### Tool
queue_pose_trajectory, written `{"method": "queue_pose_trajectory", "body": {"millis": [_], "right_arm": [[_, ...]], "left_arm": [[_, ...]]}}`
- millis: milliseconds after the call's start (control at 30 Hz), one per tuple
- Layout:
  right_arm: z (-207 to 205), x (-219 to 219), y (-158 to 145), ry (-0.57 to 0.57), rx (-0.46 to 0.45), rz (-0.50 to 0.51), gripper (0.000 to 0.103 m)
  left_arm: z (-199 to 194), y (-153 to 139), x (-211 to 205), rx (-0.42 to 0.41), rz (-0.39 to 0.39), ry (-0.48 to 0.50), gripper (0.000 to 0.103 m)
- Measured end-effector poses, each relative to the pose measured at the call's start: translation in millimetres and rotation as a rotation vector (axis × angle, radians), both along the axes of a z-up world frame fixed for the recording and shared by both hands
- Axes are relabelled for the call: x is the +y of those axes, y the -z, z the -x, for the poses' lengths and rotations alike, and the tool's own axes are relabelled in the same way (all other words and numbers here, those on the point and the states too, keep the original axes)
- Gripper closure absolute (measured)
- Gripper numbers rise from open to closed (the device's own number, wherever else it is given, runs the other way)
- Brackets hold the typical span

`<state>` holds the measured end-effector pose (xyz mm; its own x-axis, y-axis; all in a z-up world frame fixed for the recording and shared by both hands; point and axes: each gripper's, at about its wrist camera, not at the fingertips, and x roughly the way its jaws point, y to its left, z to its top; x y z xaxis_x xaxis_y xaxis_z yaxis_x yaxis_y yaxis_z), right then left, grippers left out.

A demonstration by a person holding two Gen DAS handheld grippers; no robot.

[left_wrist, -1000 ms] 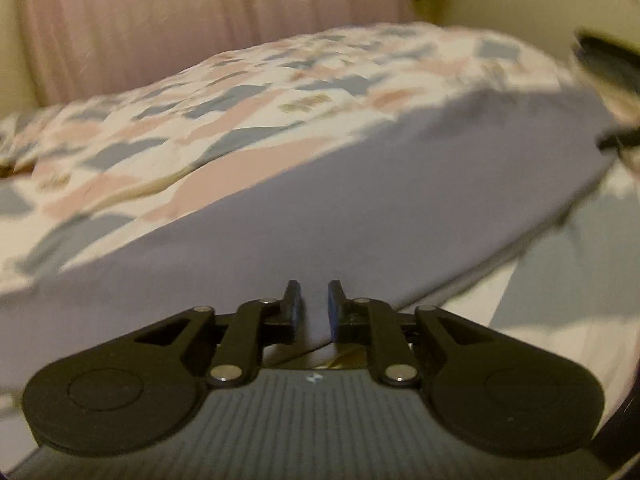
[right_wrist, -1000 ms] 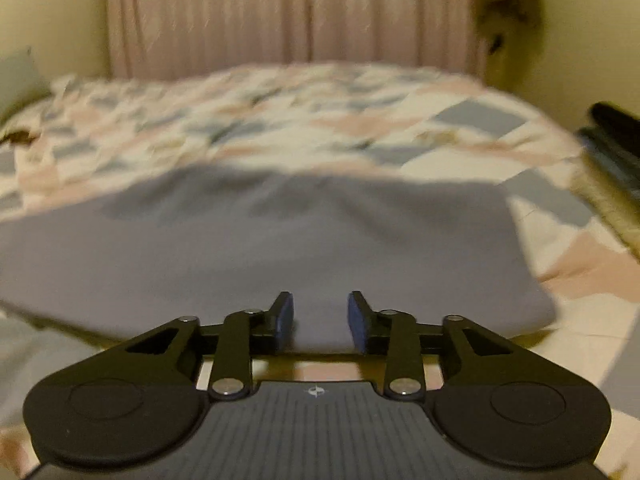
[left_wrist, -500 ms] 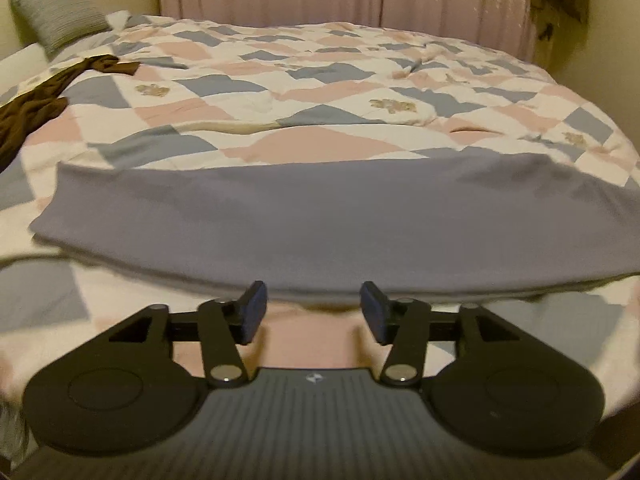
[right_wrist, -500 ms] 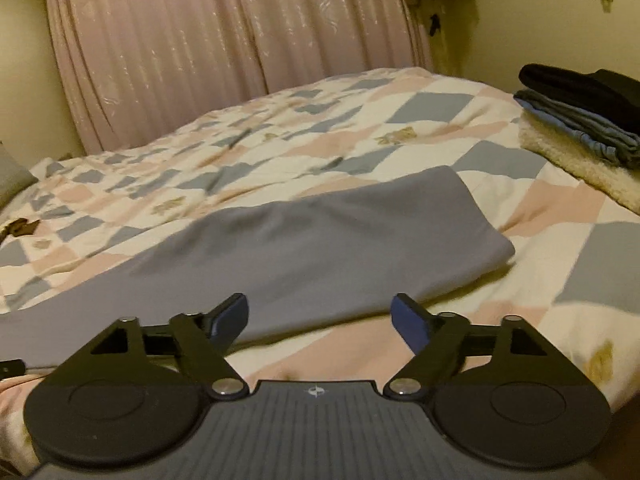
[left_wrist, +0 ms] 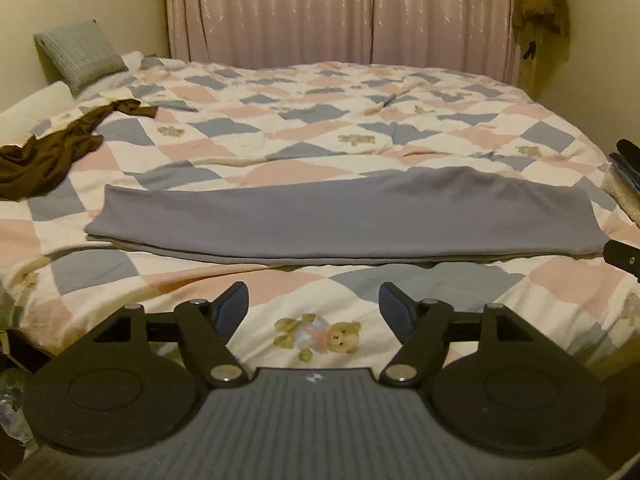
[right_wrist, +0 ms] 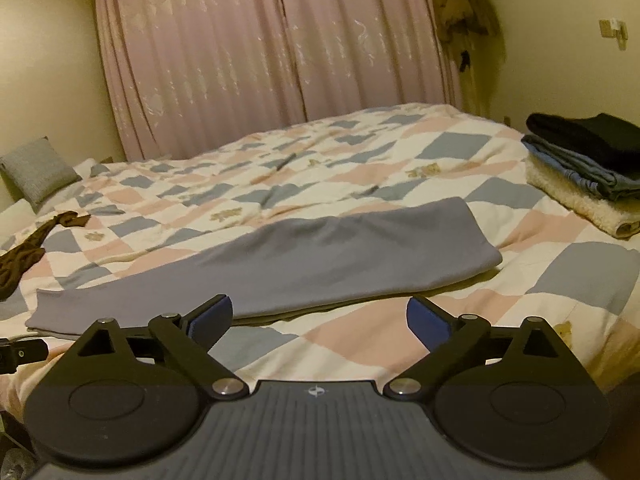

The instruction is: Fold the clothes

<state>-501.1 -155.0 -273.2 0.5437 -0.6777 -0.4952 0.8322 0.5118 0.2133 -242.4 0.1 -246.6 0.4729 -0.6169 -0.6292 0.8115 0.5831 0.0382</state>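
Grey garment (left_wrist: 344, 216): folded into a long flat band lying across the quilt (left_wrist: 320, 128), from 9 to 3 o'clock in the left wrist view; its layered edge faces the cameras.
Hidden parts: what kind of clothing it is cannot be told from the folded shape.
Left gripper (left_wrist: 313, 307): fingers spread wide, empty, above the near edge of the bed at 6 o'clock, clear of the cloth.
Right gripper (right_wrist: 319, 317): fingers wide apart, empty, near the band's front edge without touching it.
Change: a second ago both grippers were nearly closed right at the cloth; both have since opened and pulled back.
Brown garment (left_wrist: 48, 152): crumpled at 9 o'clock, partly cut off by the frame.
Folded stack (right_wrist: 588, 164): at 3 o'clock, cut off by the edge of the right wrist view.
Curtain (right_wrist: 276, 48): at 12 o'clock.
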Motion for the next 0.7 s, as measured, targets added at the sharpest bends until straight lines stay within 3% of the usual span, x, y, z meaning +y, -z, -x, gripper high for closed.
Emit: {"method": "queue_pose_trajectory", "body": {"millis": [400, 700], "right_arm": [[-25.1, -3.6, 6.8, -0.068, 0.024, -0.010, 0.005], [-62.7, -15.8, 42.5, -0.076, 0.172, -0.041, 0.005]], "left_arm": [[-3.6, -3.0, 39.1, -0.010, 0.009, -0.105, 0.028], [-90.6, 30.9, 75.9, 0.143, 0.103, -0.218, 0.029]]}}
